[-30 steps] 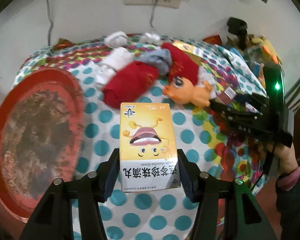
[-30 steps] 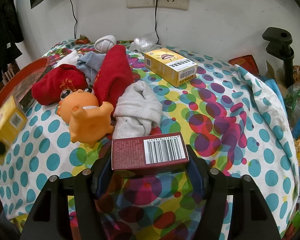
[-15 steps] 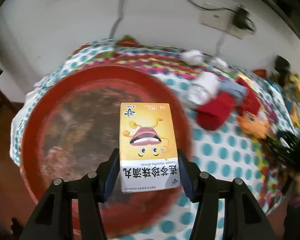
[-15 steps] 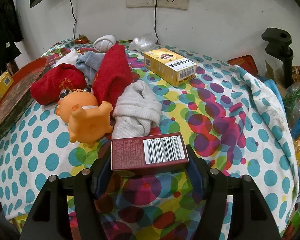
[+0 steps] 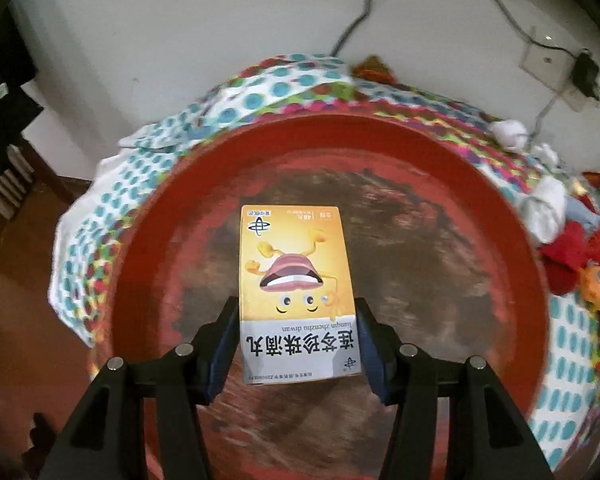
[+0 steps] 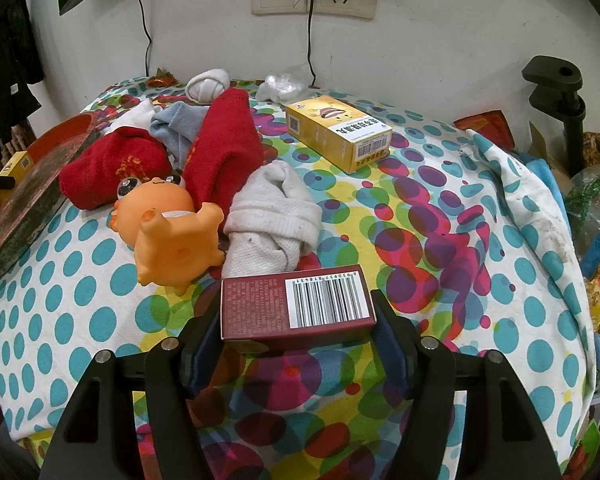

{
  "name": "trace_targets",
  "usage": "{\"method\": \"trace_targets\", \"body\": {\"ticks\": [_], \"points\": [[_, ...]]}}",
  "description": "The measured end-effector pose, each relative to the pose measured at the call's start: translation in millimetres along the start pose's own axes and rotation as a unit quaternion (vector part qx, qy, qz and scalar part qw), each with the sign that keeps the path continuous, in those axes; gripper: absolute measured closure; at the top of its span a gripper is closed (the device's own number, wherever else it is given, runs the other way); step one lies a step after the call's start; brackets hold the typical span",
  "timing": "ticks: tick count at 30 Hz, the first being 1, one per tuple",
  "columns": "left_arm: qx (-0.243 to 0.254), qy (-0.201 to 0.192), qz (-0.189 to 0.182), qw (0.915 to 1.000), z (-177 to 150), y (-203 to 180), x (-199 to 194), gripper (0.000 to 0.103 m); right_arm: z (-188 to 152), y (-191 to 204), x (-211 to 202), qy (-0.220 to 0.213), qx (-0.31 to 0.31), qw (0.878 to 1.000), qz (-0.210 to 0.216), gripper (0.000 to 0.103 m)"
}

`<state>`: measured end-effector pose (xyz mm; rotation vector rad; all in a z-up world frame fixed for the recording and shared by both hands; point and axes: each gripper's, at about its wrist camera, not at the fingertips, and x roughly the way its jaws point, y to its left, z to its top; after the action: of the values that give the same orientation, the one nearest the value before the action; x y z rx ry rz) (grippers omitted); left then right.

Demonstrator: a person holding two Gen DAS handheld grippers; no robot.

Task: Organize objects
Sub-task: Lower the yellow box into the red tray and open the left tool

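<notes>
The left claw (image 5: 296,344) grips a yellow box (image 5: 296,288) by its long sides, over the middle of a red tray (image 5: 500,216); whether the box touches the tray I cannot tell; the right claw (image 6: 298,340) clamps a maroon box (image 6: 296,308) above the dotted worktop (image 6: 440,184); at its 11 o'clock sits an orange toy (image 6: 168,228), at 12 a white sock (image 6: 272,220), and farther at 1 a second yellow box (image 6: 340,132); red socks (image 6: 220,152) lie behind the toy.

Tray (image 5: 140,280): red, worn dark centre
Held box (image 5: 296,292): yellow-orange, white band
Cloth (image 6: 440,200): white, multicoloured dots
Toy (image 6: 168,236): orange
</notes>
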<state>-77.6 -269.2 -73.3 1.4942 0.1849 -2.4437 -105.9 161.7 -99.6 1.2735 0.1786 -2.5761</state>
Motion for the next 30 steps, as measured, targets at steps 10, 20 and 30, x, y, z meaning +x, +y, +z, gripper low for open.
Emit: {"method": "trace_targets", "body": {"ticks": [10, 20, 30], "points": [[-0.006, 0.015, 0.005, 0.9999, 4, 31, 21, 0.047, 0, -4, 0, 0.001, 0.0, 1.0, -0.003, 0.036], [-0.01, 0.019, 0.009, 0.9997, 4, 45, 25, 0.046, -4, -13, -2, 0.003, 0.001, 1.0, -0.008, 0.032], [-0.021, -0.009, 0.024, 0.9994, -14, 42, -2, 0.046, -4, -13, -2, 0.003, 0.0, 1.0, -0.008, 0.03]]}}
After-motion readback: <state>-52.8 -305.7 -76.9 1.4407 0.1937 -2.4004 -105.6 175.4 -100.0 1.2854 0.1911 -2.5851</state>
